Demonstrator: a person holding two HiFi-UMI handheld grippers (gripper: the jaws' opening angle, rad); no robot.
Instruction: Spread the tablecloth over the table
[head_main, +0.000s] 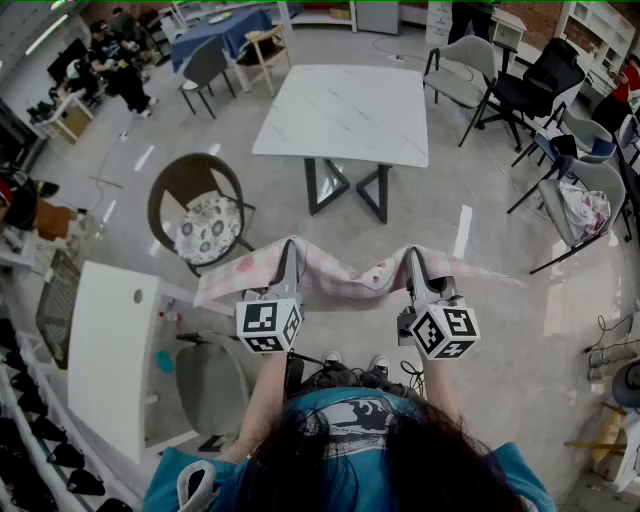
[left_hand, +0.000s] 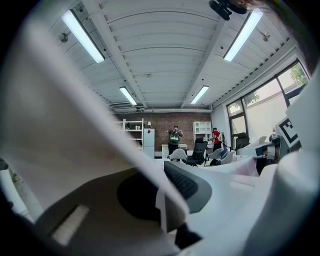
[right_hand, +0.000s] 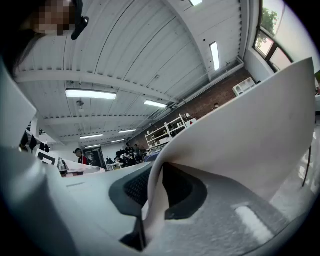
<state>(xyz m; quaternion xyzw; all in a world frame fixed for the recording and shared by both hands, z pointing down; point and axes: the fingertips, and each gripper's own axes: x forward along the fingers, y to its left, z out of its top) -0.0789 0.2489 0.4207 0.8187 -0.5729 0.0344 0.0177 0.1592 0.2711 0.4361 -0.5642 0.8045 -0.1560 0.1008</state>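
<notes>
A pale pink-and-white tablecloth (head_main: 340, 278) hangs in the air between my two grippers, sagging in folds at the middle and trailing out past both sides. My left gripper (head_main: 288, 252) is shut on one part of its edge, my right gripper (head_main: 412, 258) on another. In the left gripper view the cloth (left_hand: 75, 115) fills the left side and runs down between the jaws of the left gripper (left_hand: 162, 192). In the right gripper view the cloth (right_hand: 240, 130) rises to the right from the jaws of the right gripper (right_hand: 155, 195). The white marble-topped table (head_main: 345, 110) stands bare ahead, beyond the cloth.
A round chair with a patterned cushion (head_main: 205, 222) stands to the left of the cloth. A white cabinet (head_main: 110, 350) is at the lower left. Grey and black chairs (head_main: 465, 75) stand behind the table, and more chairs (head_main: 580, 200) at the right. People sit at the far left.
</notes>
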